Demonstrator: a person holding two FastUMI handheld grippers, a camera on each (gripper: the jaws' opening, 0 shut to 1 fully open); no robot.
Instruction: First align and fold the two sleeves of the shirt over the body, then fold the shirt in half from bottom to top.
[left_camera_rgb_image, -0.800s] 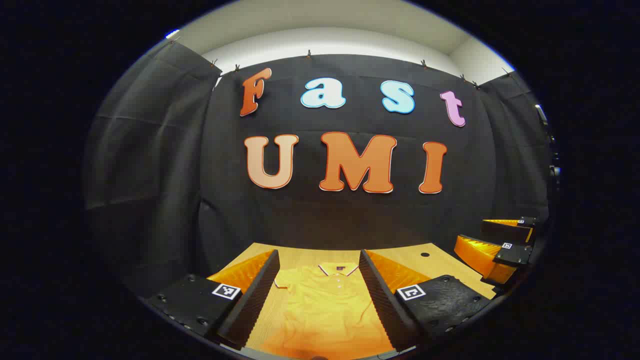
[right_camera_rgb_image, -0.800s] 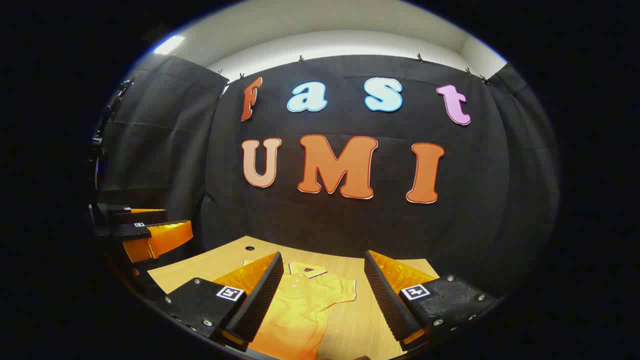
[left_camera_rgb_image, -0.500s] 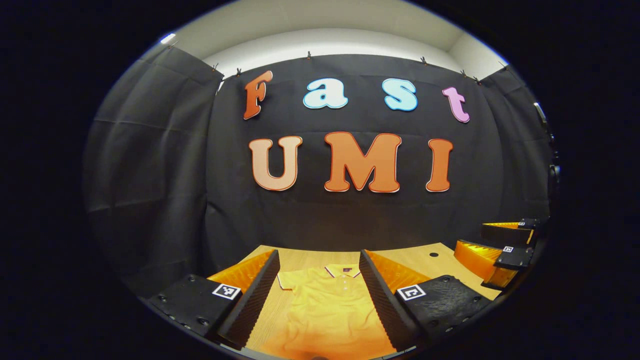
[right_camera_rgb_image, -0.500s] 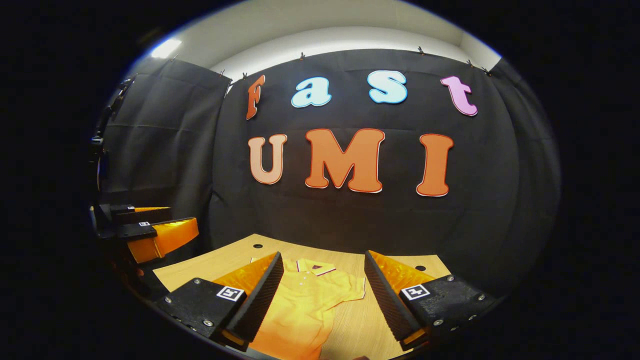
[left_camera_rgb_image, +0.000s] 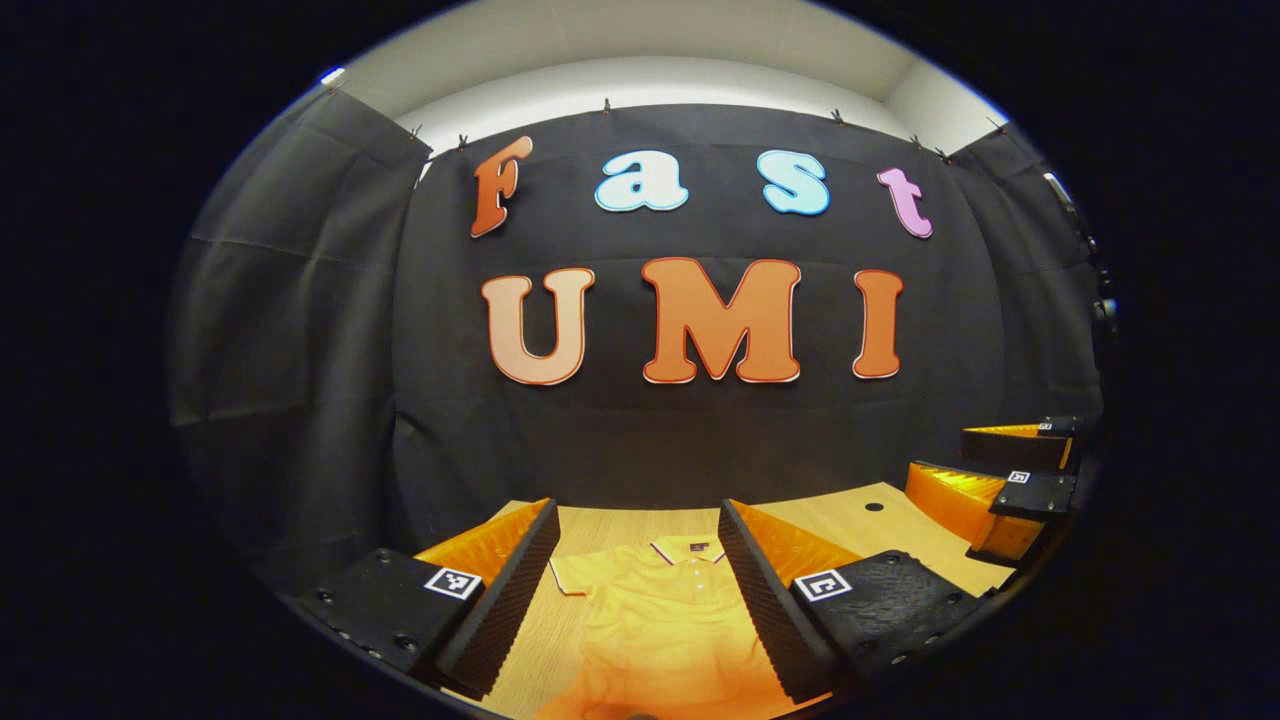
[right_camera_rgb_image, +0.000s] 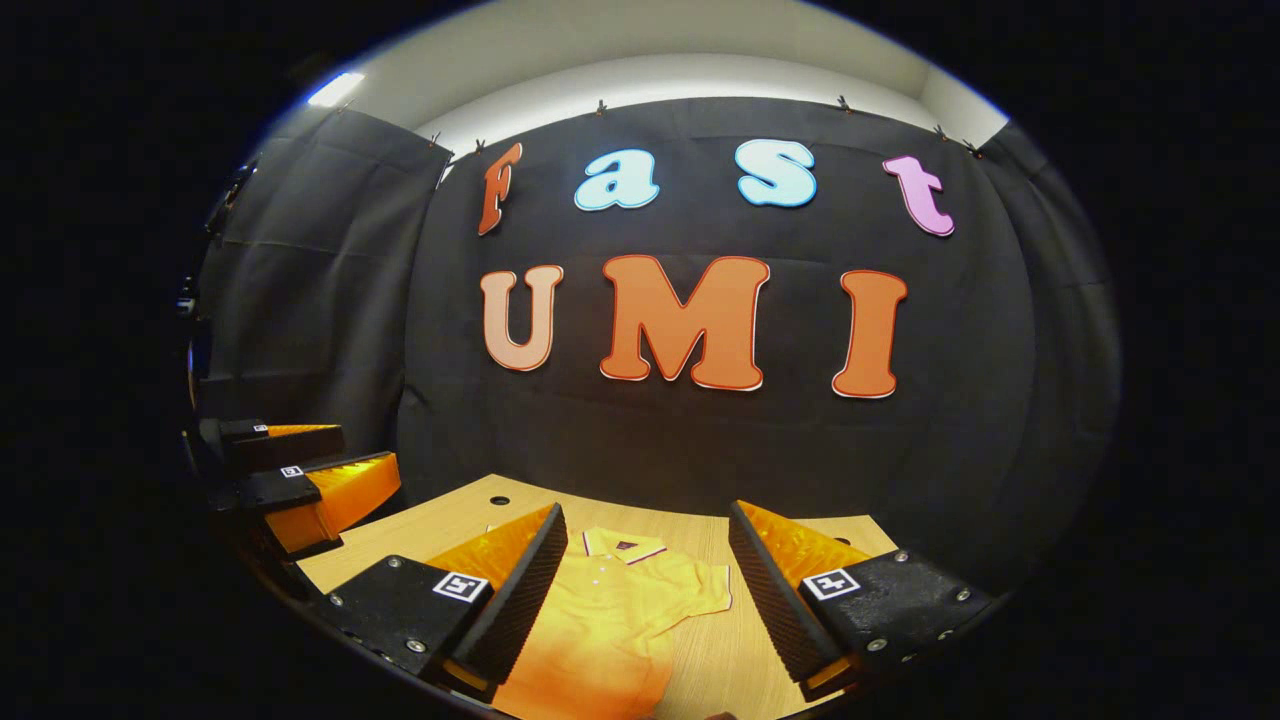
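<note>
A yellow polo shirt (left_camera_rgb_image: 665, 625) lies flat on the wooden table (left_camera_rgb_image: 610, 522), collar toward the far wall. In the left gripper view my left gripper (left_camera_rgb_image: 640, 580) hangs open above its chest, one short sleeve (left_camera_rgb_image: 570, 572) spread out to the left. In the right gripper view the shirt (right_camera_rgb_image: 610, 620) lies lower left, its other sleeve (right_camera_rgb_image: 705, 590) spread toward the right between the fingers of my open right gripper (right_camera_rgb_image: 645, 585). The right gripper (left_camera_rgb_image: 1000, 480) also appears at the far right of the left gripper view, and the left gripper (right_camera_rgb_image: 300, 475) at the far left of the right gripper view. Neither holds anything.
The black cloth wall stands close behind the table's far edge. Small dark holes (left_camera_rgb_image: 874, 507) (right_camera_rgb_image: 499, 499) mark the tabletop near its back corners. Bare wood lies to the right of the shirt (right_camera_rgb_image: 730, 650).
Both views shifted slightly; the shirt sits a little further right between the left gripper's fingers, and its collar and sleeve show more fully in the right gripper view. Both grippers stayed open.
</note>
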